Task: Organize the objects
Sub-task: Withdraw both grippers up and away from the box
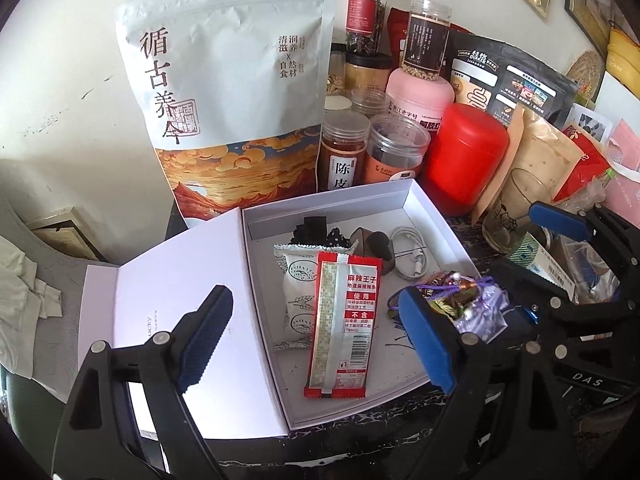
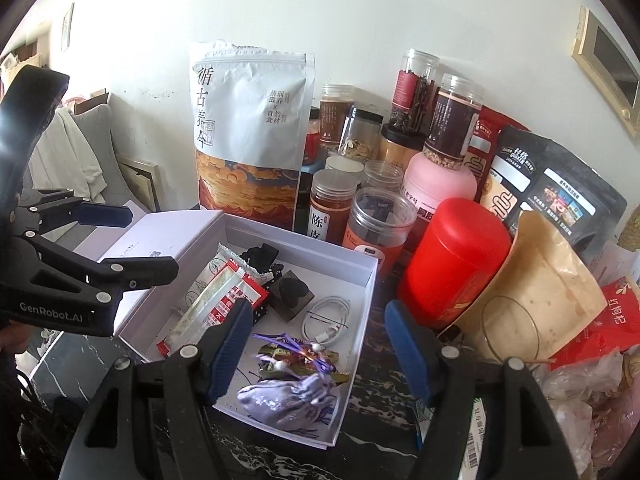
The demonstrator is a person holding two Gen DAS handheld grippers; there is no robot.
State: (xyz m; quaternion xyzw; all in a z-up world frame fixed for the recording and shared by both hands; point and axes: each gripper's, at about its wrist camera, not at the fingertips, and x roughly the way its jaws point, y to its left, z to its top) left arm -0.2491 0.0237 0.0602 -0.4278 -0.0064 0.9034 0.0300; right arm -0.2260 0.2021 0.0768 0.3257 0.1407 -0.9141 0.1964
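1. Both tools, left tool [image 1: 316, 332] and right tool [image 2: 320, 348], stand wide and carry nothing.
2. Red spicy-strip packet [image 1: 342, 320] lies inside my white box [image 1: 408, 196], atop a white snack packet [image 1: 294, 288].
3. Next, I'd fold the lid [image 1: 176, 280] over gently, keeping the purple tassel charm [image 2: 288, 396] inside the rim.

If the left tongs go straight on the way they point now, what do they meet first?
Probably the red snack packet lying in the open white box, directly between the open left tongs; depth is uncertain.
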